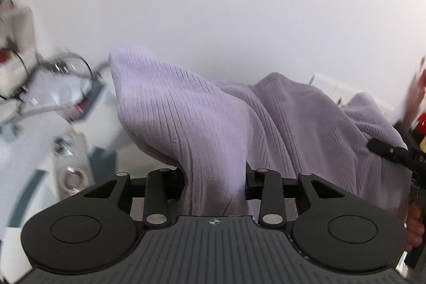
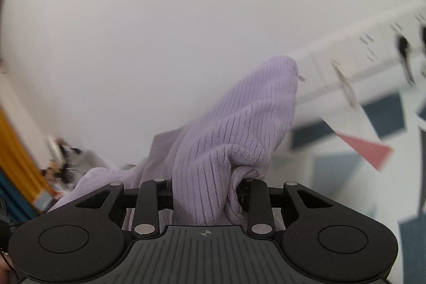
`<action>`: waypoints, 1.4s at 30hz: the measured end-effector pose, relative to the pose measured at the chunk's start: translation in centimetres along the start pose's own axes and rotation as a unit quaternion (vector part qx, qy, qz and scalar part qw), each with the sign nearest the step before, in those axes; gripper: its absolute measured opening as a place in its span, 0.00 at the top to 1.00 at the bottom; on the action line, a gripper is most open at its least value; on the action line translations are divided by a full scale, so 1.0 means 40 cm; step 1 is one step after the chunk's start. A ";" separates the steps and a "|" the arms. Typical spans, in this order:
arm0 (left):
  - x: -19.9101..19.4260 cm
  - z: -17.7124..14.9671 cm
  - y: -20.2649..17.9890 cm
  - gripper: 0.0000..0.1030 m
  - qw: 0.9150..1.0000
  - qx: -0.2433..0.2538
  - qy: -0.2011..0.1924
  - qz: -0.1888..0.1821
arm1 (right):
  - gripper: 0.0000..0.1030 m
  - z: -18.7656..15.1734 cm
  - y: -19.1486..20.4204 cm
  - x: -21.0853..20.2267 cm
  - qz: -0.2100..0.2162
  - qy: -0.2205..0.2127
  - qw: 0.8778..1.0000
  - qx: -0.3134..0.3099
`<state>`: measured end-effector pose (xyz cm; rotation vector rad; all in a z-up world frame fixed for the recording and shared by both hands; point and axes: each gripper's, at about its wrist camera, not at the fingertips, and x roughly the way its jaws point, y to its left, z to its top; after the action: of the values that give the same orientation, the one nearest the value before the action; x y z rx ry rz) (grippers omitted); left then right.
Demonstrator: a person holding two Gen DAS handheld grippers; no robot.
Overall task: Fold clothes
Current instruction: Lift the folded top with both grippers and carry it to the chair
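While both tongs clench the lilac knit (image 1: 202, 119), it bunches between left tongs (image 1: 214, 185) and right tongs (image 2: 205, 190).

A plain white wall (image 1: 213, 4) fills the upper part of both views. At lower right of the right wrist view, a floor (image 2: 386, 121) of white, dark blue and red panels. Blurred orange upright (image 2: 16, 151) at left edge.

Both wrist cameras look forward over their claws, close on the shared lilac garment (image 1: 202, 119) (white wall behind).
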<state>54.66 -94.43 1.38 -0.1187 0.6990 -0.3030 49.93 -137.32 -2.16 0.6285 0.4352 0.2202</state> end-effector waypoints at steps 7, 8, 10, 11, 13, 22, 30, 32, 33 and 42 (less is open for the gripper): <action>-0.278 -0.052 0.121 0.65 0.995 -0.040 -0.078 0.044 | 0.73 0.012 0.211 -0.022 0.096 0.007 0.994 -0.051; -0.321 -0.073 0.146 0.65 0.994 -0.048 -0.086 0.053 | 0.73 0.001 0.251 -0.023 0.108 0.010 0.992 -0.062; -0.409 -0.121 0.197 0.65 0.990 -0.065 -0.096 0.075 | 0.73 -0.038 0.334 -0.030 0.130 0.022 0.988 -0.082; -0.455 -0.148 0.223 0.65 0.989 -0.072 -0.100 0.087 | 0.73 -0.057 0.375 -0.034 0.141 0.028 0.985 -0.092; -0.541 -0.207 0.267 0.65 0.985 -0.082 -0.108 0.111 | 0.73 -0.116 0.459 -0.039 0.157 0.052 0.981 -0.100; -0.958 -0.536 0.464 0.65 0.947 -0.171 -0.125 0.241 | 0.73 -0.430 0.826 -0.035 0.244 0.198 0.941 -0.126; -1.257 -0.740 0.546 0.65 0.884 -0.249 -0.144 0.368 | 0.73 -0.696 1.149 -0.017 0.334 0.322 0.872 -0.158; -1.308 -0.777 0.569 0.65 0.869 -0.268 -0.149 0.389 | 0.73 -0.765 1.238 -0.039 0.351 0.343 0.855 -0.170; -1.325 -0.791 0.585 0.65 0.861 -0.277 -0.151 0.398 | 0.73 -0.795 1.275 -0.040 0.359 0.351 0.847 -0.175; -1.404 -0.861 0.802 0.65 0.825 -0.335 -0.142 0.433 | 0.73 -1.032 1.520 0.003 0.385 0.406 0.805 -0.197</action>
<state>-0.83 -46.59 3.01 -0.4870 0.4715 0.8432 27.06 -67.83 5.02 0.2321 0.9124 1.3666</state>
